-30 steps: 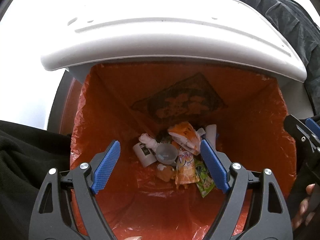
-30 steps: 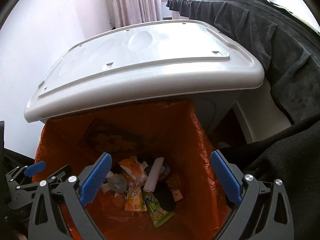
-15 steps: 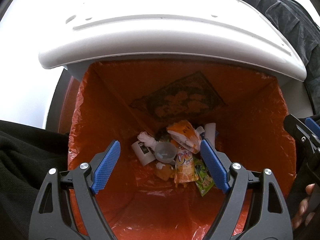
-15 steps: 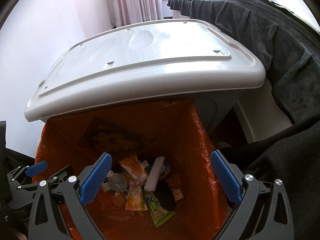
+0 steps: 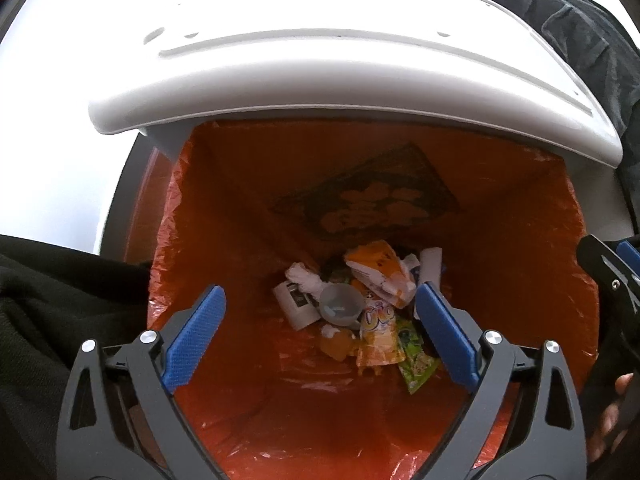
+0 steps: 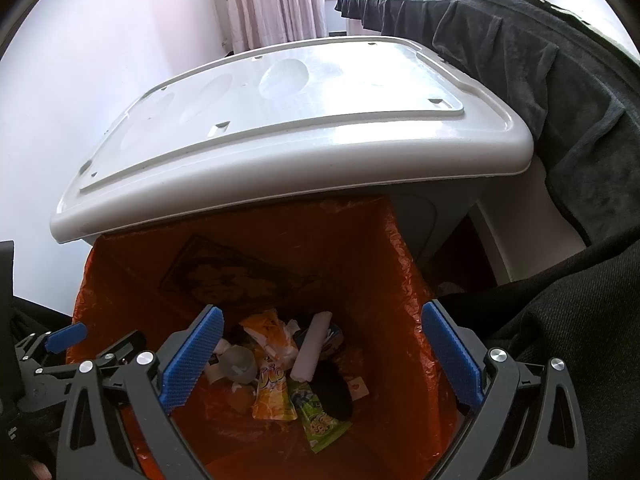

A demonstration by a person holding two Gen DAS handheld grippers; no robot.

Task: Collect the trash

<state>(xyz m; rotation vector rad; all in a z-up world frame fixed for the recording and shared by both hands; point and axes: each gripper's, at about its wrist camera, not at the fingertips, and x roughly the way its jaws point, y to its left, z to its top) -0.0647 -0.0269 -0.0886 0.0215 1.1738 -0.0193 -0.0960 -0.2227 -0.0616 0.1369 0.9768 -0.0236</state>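
Note:
A bin with an orange liner (image 5: 240, 240) stands with its white lid (image 5: 340, 72) raised. At its bottom lies a trash pile: an orange drink pouch (image 5: 376, 332), a green wrapper (image 5: 418, 364), a clear plastic cup (image 5: 340, 306) and a white roll (image 6: 312, 352). My left gripper (image 5: 320, 292) hovers over the bin's mouth, pointing down. Its jaws are opening, and nothing is held between them. My right gripper (image 6: 322, 310) hangs beside it over the same opening, open and empty. The same orange pouch (image 6: 272, 392) and green wrapper (image 6: 320, 424) show in the right wrist view too.
A black cloth (image 6: 520, 60) drapes over white furniture to the right of the bin. A white wall and a curtain (image 6: 276, 0) lie behind. Dark clothing (image 5: 48, 300) borders the bin's near side. Fingers of a hand (image 5: 612, 412) show at the right edge.
The left gripper's jaws have spread a little wider. Both grippers stay where they were above the bin, and the trash has not moved.

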